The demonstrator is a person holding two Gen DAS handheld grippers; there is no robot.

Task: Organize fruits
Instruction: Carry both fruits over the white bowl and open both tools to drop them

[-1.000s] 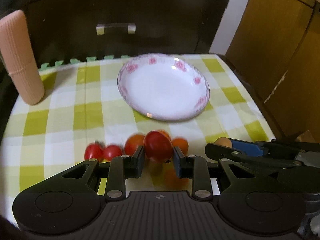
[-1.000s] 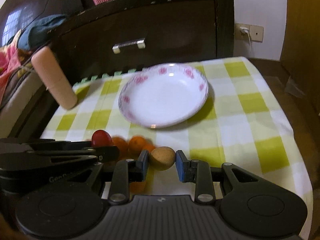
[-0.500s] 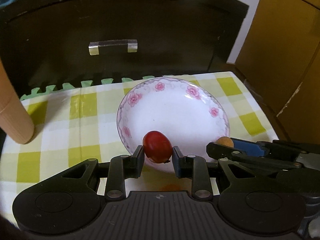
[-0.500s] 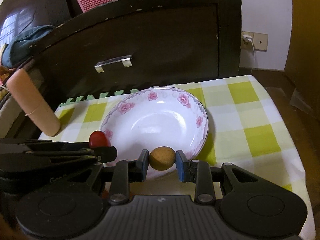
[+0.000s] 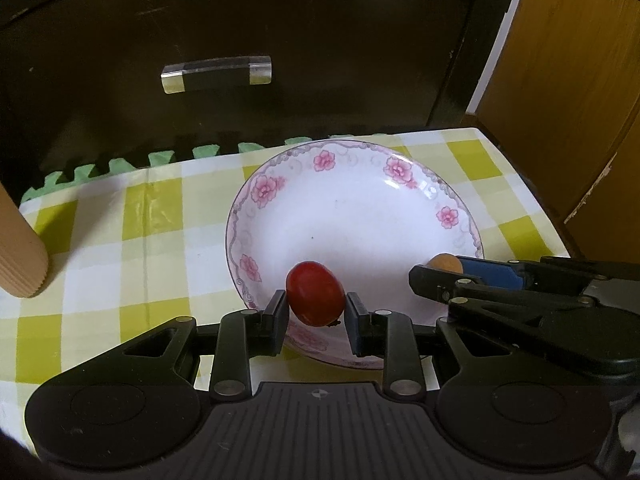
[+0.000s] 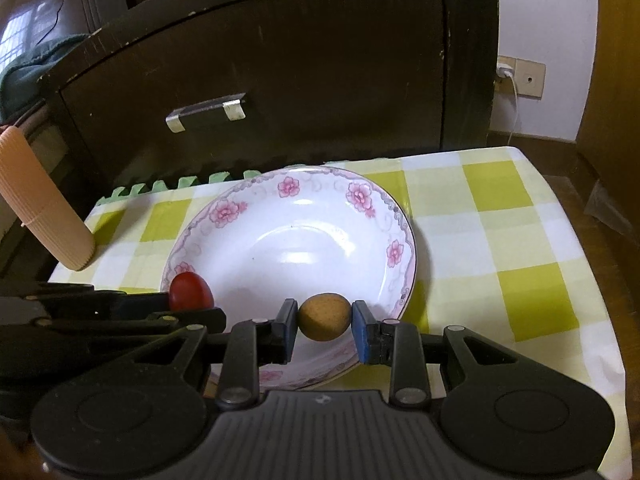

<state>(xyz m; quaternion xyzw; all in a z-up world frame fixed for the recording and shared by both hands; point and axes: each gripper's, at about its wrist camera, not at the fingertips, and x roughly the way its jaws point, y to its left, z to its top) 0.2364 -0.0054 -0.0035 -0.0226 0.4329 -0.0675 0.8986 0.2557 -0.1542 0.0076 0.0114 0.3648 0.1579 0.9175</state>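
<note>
A white plate with pink flowers [image 5: 400, 168] [image 6: 360, 196] lies on the yellow-checked cloth. My left gripper [image 5: 316, 310] is shut on a red tomato [image 5: 315, 298], held over the plate's near left rim. My right gripper [image 6: 325, 320] is shut on a small tan-brown round fruit [image 6: 324, 316], held over the plate's near rim. In the left wrist view the right gripper [image 5: 442, 266] comes in from the right with the tan fruit [image 5: 443, 261] at its tip. In the right wrist view the left gripper [image 6: 188, 294] enters from the left with the tomato [image 6: 190, 291]. The plate holds no fruit.
A ribbed peach-coloured cylinder [image 5: 18, 256] [image 6: 44, 208] stands on the cloth at the left. A dark wooden drawer front with a clear handle [image 5: 216, 72] rises right behind the table. A brown wooden door [image 5: 568, 92] stands at the right. The table edge [image 6: 592, 240] drops off on the right.
Both grippers have lifted their fruit off the cloth and moved forward over the plate's near rim. The other tomatoes and orange fruits near the front edge have dropped out of view.
</note>
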